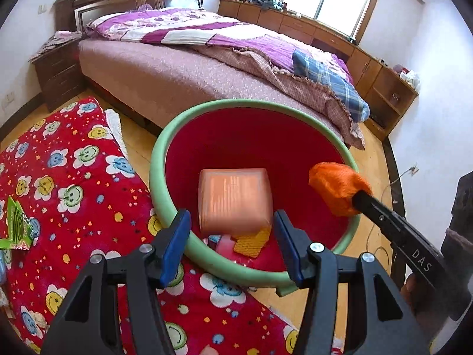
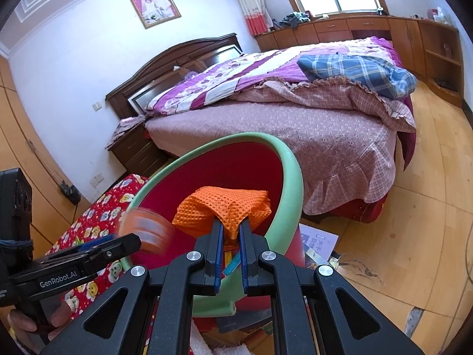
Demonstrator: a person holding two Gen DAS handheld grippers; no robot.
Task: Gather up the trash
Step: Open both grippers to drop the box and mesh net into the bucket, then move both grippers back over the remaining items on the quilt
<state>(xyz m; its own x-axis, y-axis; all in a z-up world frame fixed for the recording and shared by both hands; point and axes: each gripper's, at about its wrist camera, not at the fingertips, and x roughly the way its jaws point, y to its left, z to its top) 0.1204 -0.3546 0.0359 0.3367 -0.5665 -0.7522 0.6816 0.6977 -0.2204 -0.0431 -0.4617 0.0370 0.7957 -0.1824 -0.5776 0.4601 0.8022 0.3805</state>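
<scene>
both grippers tilt down over a green-rimmed red bin (image 1: 156,159). the right gripper (image 2: 231,232) pinches an orange mesh cloth (image 2: 224,204) above it. the left gripper (image 1: 232,230), jaws apart, frames a blurred orange packet (image 1: 235,198) over the bin. a red patterned blanket (image 1: 74,177) lies beside the bin, with a bed (image 1: 177,71) behind.

Orange waffle cloth (image 2: 224,207) over red bin (image 2: 291,177); blurred peach pack (image 1: 235,199) inside.
</scene>
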